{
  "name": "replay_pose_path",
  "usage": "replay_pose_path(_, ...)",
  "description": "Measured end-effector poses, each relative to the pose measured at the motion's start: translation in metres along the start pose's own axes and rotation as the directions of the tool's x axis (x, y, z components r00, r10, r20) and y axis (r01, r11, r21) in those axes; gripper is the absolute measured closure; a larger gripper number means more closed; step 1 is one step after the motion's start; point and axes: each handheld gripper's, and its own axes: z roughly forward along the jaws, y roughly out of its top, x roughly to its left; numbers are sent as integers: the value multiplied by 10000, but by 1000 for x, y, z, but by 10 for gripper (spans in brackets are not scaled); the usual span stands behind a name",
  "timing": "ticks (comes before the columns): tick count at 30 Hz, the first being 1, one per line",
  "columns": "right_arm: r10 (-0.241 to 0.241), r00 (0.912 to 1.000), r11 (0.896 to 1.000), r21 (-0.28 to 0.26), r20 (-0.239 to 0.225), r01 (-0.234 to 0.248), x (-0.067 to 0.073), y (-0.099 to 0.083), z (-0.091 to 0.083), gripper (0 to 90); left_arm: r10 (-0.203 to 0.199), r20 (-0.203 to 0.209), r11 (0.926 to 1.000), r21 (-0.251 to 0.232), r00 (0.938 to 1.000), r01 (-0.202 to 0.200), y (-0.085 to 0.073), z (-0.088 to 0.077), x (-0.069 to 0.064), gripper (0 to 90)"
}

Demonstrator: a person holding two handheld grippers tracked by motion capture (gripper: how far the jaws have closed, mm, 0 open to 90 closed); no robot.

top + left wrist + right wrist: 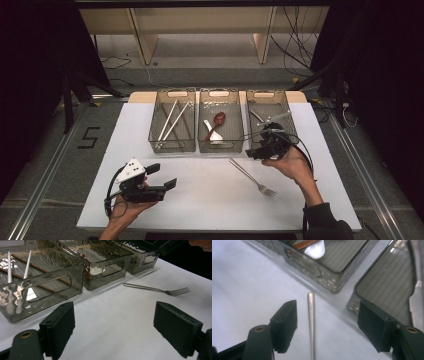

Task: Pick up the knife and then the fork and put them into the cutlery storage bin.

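Left gripper (162, 176): jaws wide, empty, over bare white table (200, 200) near its front edge. Fork (252, 177): flat on the open sheet before three bins (220, 127). Right gripper (327, 325): jaws wide, straddling the fork's handle, not touching.

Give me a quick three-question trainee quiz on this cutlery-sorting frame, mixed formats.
1. True or false: the fork lies inside the right-hand bin.
2. Multiple choice: the middle bin holds A) chopsticks B) a red-brown spoon and a white spoon C) nothing.
3. In the right gripper view, what lies between the jaws of the right gripper, and are the pads pressing on it?

Key
1. False: it lies on the white table, in front of the bins.
2. B.
3. The fork's handle; no, the jaws stand open and clear of it on both sides.
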Motion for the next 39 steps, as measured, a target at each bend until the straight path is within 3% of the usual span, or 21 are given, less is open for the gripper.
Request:
replay_pose_path(5,-75,9998,9997,235,-179,79,7,-12,8,324,27,2,10000,0,10000,-27,0,-1,0,169)
replay_pose_path(11,-212,9996,9956,910,-206,229,13,-23,24,331,36,-16,10000,-52,10000,-36,1,-1,0,169)
replay_pose_path(22,-503,9986,9793,1956,-136,519,20,-30,45,368,66,-2,10000,-65,10000,-66,1,-1,0,169)
replay_pose_path(30,-632,9980,9577,2811,-48,620,21,-34,59,486,84,1,9999,-70,10000,-84,0,-1,0,169)
replay_pose_path(39,-838,9965,9463,3126,-78,820,21,-35,64,624,122,40,9999,-28,9999,-122,0,-1,-1,169)
